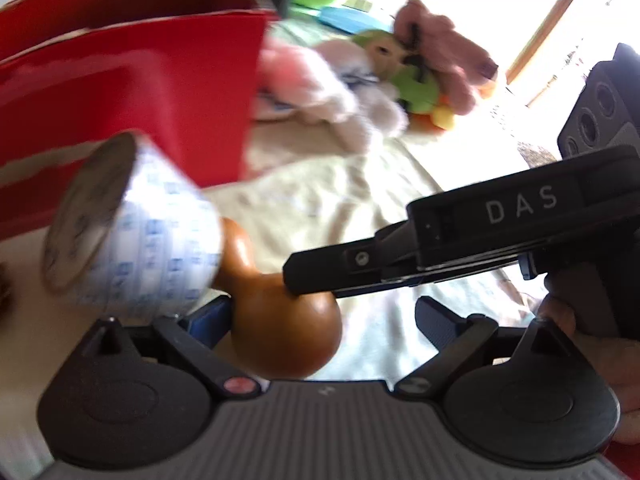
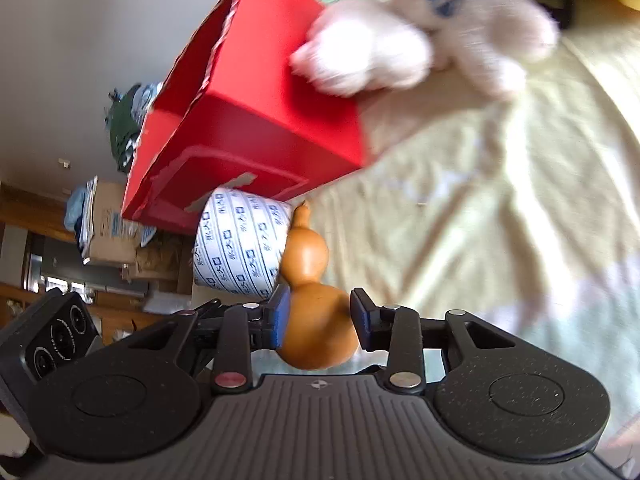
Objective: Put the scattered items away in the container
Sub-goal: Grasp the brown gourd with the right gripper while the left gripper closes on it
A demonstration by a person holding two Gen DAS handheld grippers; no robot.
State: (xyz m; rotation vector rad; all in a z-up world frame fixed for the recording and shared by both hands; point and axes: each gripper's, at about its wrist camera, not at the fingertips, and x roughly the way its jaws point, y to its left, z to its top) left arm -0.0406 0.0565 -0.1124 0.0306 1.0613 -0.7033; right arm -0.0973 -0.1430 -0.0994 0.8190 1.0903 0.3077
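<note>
Left claw (image 1: 322, 314) pitched steeply down, jaws wide open, nothing clamped. Right claw (image 2: 320, 316) also angled down, crossing in front of the left one. Its blue pads (image 2: 280, 316) sit against both sides of the glossy brown bottle-shaped gourd (image 2: 316, 332), gripping its fat lower bulb. The gourd is just in front of the red cardboard box (image 2: 248, 120), neck towards the box, low over the pale yellow bedsheet (image 2: 500, 200). It also lies between the left claw's open fingers, close to one pad. White roll of blue-printed tape (image 2: 240, 248) is against the box's front face, touching the gourd's neck. Blurred pink-white plush toy (image 2: 420, 40) is beside the box's far corner. A hand (image 1: 580, 332) grips the right claw's handle.
</note>
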